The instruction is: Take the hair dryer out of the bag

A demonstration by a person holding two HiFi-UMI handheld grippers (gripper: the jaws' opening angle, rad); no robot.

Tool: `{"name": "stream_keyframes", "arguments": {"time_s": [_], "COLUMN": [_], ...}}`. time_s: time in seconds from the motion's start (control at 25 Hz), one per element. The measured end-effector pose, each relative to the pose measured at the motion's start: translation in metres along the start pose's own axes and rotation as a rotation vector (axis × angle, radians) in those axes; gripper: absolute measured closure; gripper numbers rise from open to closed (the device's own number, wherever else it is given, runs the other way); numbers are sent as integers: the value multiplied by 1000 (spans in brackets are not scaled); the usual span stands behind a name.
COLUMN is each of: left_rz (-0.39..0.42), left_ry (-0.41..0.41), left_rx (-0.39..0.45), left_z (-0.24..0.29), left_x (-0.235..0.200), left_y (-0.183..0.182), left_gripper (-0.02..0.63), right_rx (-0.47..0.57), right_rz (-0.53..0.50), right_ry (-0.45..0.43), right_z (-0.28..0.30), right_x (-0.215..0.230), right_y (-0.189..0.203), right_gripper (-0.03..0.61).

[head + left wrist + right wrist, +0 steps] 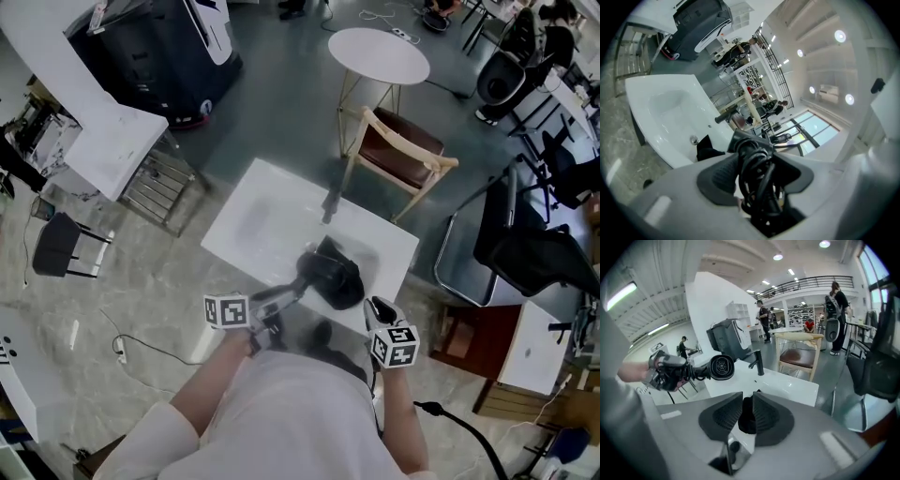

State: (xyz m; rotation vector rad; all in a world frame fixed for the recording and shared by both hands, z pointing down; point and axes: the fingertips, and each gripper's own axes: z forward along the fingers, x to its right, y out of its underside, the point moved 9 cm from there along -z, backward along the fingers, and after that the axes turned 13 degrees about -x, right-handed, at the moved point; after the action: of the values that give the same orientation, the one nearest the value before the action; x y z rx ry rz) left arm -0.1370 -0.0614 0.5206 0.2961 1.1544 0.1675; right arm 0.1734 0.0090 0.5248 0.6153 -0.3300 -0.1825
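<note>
The black hair dryer (305, 267) is up off the white sink counter (262, 220), with my left gripper (275, 307) shut on its handle. In the left gripper view the pads clamp the cord-wrapped handle (752, 164). The right gripper view shows the dryer's round head (721, 366) in the air at the left, held by the left gripper (675, 373). The black bag (339, 281) lies slumped on the counter near its front edge. My right gripper (377, 306) hangs just right of the bag; its jaws (747, 398) stand a narrow gap apart, with the bag (747, 420) seen through it.
A black faucet (328, 206) stands at the counter's far edge, beside the basin (670, 108) and its drain (693, 139). Behind it are a wooden chair (403, 150) and a round white table (380, 54). Dark office chairs stand at the right.
</note>
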Motion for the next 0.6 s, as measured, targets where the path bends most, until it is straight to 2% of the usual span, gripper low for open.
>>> {"name": "stream_keyframes", "arguments": {"time_s": [0.12, 0.2, 0.6], "left_rz": [13, 15, 54], "left_ry": [11, 21, 62], "left_rx": [9, 24, 76], "left_z": [-11, -20, -57], "left_x": [-1, 1, 11], "left_y": [-11, -19, -49], "left_gripper": [385, 387, 387], "right_rx": [81, 123, 208], "right_rz": [127, 172, 208], "right_ry": [-4, -12, -27], "right_z": [-11, -20, -43], "right_x": [-6, -12, -29], "right_y": [-2, -6, -21], "right_gripper": [548, 572, 574]}}
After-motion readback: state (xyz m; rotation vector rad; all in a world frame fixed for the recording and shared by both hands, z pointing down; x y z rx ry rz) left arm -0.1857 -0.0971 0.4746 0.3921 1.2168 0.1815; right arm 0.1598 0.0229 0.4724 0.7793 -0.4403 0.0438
